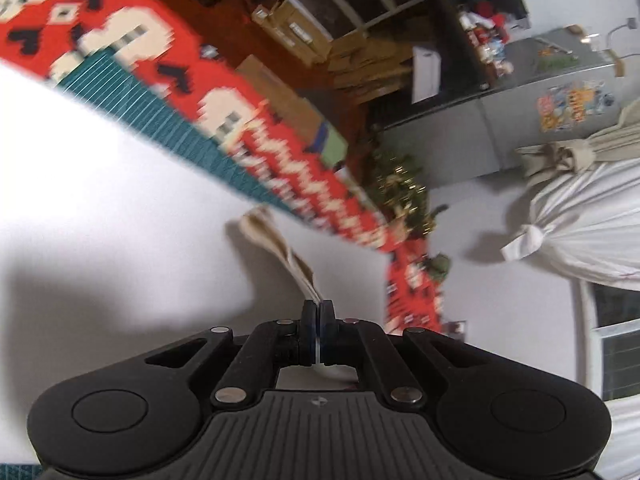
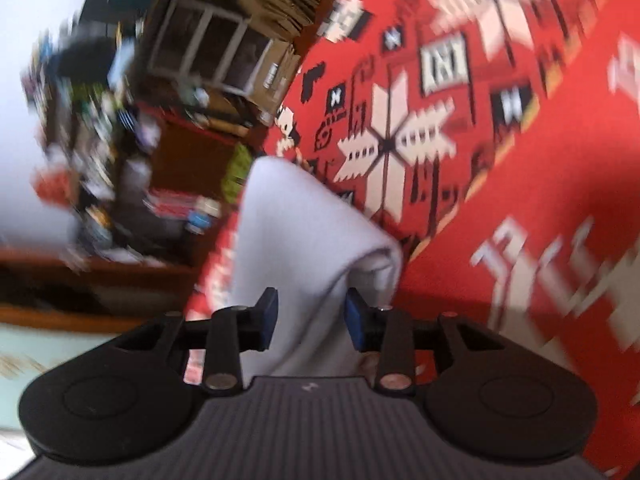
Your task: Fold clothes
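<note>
Bottom centre, the left gripper is pinched tight on a beige strip of cloth trailing up over the white garment. The right gripper stands partly apart, pads clear of the white fold lying between them. Beyond, the red patterned blanket.

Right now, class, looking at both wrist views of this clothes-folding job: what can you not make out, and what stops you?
- Left wrist view: the white garment is overexposed, its outline cut off by the left edge; the left hand-held gripper hides the pinched cream edge.
- Right wrist view: motion blur smears the shelves; the right hand-held gripper hides the lower end of the white cloth.
</note>
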Available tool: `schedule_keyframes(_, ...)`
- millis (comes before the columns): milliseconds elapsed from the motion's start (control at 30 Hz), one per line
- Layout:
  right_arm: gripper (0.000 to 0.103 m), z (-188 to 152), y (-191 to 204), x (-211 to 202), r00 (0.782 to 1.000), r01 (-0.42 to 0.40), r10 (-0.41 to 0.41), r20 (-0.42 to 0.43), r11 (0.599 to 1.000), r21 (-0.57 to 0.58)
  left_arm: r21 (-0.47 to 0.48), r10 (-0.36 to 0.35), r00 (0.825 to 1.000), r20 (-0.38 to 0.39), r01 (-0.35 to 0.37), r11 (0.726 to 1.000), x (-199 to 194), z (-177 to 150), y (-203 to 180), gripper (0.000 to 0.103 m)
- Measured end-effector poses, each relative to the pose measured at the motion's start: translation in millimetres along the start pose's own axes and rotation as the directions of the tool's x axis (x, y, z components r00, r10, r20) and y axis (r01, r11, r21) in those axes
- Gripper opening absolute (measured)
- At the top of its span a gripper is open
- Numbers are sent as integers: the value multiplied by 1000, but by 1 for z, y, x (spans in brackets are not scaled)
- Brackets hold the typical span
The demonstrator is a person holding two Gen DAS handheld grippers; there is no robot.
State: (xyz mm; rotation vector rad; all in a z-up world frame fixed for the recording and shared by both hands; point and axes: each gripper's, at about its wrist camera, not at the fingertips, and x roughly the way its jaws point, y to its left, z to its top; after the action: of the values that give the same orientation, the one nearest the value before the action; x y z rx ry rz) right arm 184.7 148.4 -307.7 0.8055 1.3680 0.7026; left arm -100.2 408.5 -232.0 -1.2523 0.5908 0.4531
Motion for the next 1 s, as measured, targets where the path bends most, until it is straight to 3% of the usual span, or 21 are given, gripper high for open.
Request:
schedule_keyframes(133,40,-13,-27,15,992,-130,126,32,975,182,45,-10,1000,4,10,999,1,8,-18,2)
schedule_keyframes(233,38,-15,-42,23,979,-185,156,129,947,262,52,16,1000,2,-16,999,1,11,-19,2)
schedule_keyframes(333,38,-11,-56,16,951,-251,172,257,915,315,54,39,999,-4,-39,998,3,9,-15,2)
schedule_keyframes(533,37,-8,-66,3,957,-230,161,240,926,299,84,90,996,-3,-89,992,8,1,-7,2)
schedule_keyframes(733,38,3,-84,-34,940,-214,98,327,915,342,129,146,989,-34,-141,982,13,-9,7,2)
schedule_keyframes(900,38,17,-35,-19,987,-67,49,155,992,110,111,154,988,-23,-151,982,11,-15,20,7)
schedule_keyframes(1000,29,20,11,1,998,0,5,65,997,-79,128,154,988,13,-154,980,4,-10,20,10)
